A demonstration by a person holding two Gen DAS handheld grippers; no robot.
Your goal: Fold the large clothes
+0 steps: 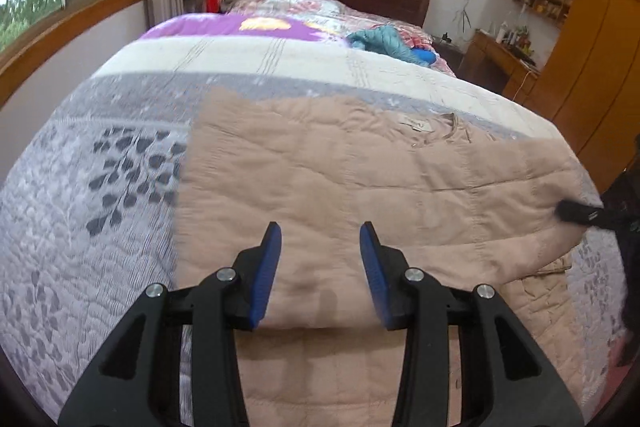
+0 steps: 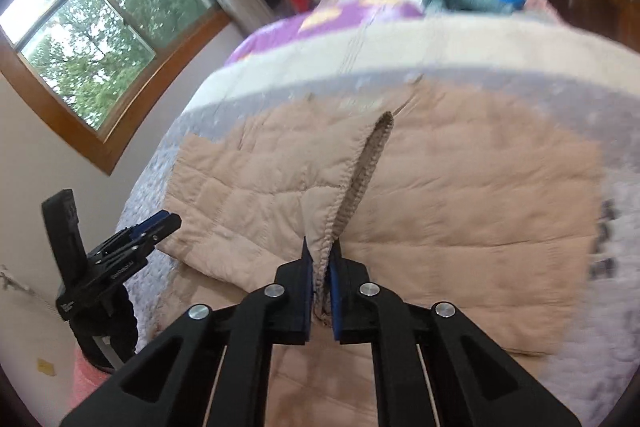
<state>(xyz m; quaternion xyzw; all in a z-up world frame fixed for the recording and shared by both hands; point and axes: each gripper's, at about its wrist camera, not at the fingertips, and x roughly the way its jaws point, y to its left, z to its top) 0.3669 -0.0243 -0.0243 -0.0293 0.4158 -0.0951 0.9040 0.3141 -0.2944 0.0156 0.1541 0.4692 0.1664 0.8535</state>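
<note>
Barely begun: the beige quilted padded jacket (image 1: 360, 179) lies spread beneath both tools; the right gripper (image 2: 320, 267) pinches its ribbed sleeve cuff (image 2: 368, 163), while the left gripper (image 1: 320, 267) hangs spread, empty; every fold remains.

We've got our left black gripper w/ blue pads (image 1: 320, 239) parted, holding nothing; right black blue-padded gripper (image 2: 321, 251) clamped tight.
</note>
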